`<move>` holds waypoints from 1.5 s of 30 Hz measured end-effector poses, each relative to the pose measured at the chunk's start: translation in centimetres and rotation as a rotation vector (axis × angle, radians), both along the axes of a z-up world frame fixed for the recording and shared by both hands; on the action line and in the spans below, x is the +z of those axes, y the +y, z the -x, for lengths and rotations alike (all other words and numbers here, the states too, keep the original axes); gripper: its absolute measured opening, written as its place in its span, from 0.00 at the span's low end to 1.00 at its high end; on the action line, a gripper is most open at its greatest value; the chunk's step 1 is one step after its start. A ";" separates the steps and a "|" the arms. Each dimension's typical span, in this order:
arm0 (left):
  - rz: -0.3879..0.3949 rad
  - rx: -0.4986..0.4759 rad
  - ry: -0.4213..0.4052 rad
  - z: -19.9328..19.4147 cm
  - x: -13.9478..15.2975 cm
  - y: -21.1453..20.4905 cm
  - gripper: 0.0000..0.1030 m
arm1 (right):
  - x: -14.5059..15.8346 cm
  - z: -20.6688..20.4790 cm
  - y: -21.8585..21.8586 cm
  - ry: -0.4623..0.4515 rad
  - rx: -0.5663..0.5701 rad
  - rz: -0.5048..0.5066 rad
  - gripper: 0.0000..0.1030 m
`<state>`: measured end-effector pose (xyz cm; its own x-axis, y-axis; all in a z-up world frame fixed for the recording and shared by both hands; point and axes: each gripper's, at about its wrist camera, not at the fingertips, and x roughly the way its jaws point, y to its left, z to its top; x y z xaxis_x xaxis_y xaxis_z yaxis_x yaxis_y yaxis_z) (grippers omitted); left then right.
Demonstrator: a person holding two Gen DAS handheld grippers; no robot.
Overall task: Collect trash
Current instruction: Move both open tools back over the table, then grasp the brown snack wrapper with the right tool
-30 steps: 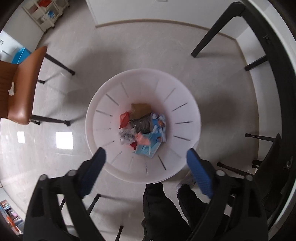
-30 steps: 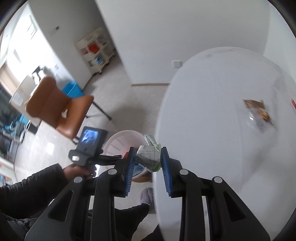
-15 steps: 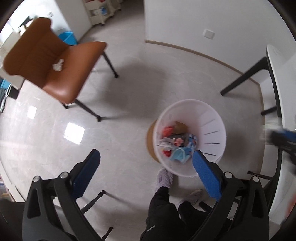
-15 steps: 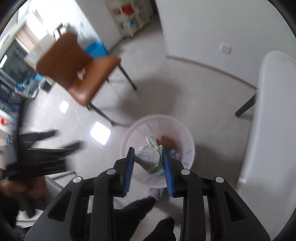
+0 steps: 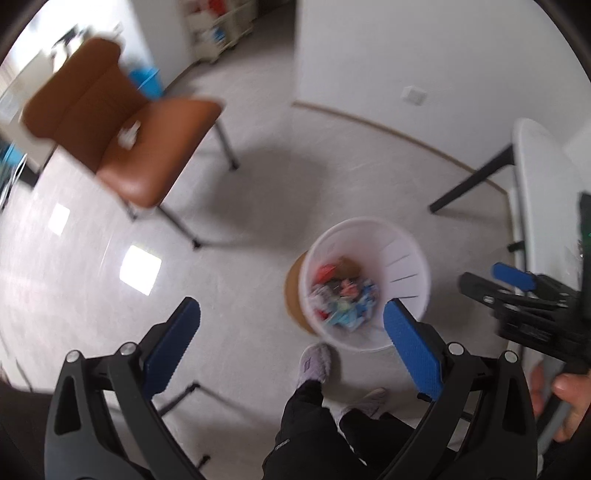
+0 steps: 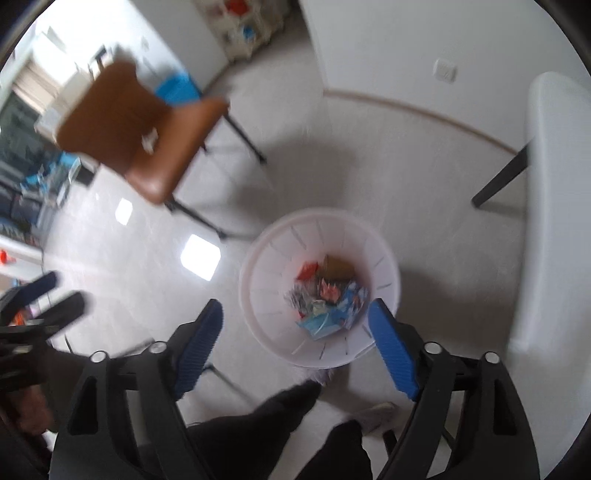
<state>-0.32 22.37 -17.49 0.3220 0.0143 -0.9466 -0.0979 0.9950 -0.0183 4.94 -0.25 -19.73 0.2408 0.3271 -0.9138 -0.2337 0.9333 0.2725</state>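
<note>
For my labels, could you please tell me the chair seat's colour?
Brown leather-look chair seat, clearest in the left wrist view.

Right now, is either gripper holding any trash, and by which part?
Nothing is held. The right gripper is open above the white bin, and the left gripper is open too, with nothing between its pads.

An office-like room: brown chair (image 5: 122, 140), white table (image 6: 554, 206), storage shelf (image 6: 243, 26), tiled floor (image 5: 74, 258).

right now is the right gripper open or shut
Open. In the right wrist view the right gripper has its blue pads spread wide with nothing between them, above the white bin.
</note>
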 end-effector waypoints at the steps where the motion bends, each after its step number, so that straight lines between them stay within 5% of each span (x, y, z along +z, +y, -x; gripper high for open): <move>1: 0.002 -0.033 -0.019 -0.2 0.6 -1.0 0.92 | 1.5 0.3 -0.9 -0.034 -0.021 -0.008 0.95; 4: 0.006 -0.190 -0.103 -0.1 3.6 -5.9 0.92 | 7.4 3.4 -5.9 -0.168 -0.138 -0.012 0.98; 8: 0.060 -0.363 -0.178 0.5 6.6 -12.6 0.92 | 11.6 8.1 -14.0 -0.227 -0.328 0.020 0.98; 16: 0.096 -0.612 -0.203 1.6 7.9 -24.0 0.92 | 12.2 16.3 -26.0 -0.219 -0.633 0.079 0.98; 22: 0.097 -0.687 -0.199 2.2 7.8 -28.8 0.92 | 11.0 18.9 -30.6 -0.215 -0.733 0.061 0.98; 31: 0.087 -0.699 -0.196 2.3 7.9 -32.5 0.92 | 9.1 11.0 -37.6 -0.229 -0.651 0.148 0.96; 38: 0.035 -0.681 -0.173 1.2 6.9 -34.7 0.92 | 4.2 2.7 -42.7 -0.152 -0.525 0.192 0.74; 43: 0.038 -0.680 -0.130 0.1 5.4 -36.7 0.92 | 0.8 0.9 -44.7 -0.087 -0.471 0.187 0.61; 45: 0.047 -0.693 -0.110 -0.7 4.9 -38.1 0.92 | 0.3 0.8 -45.4 -0.077 -0.472 0.157 0.46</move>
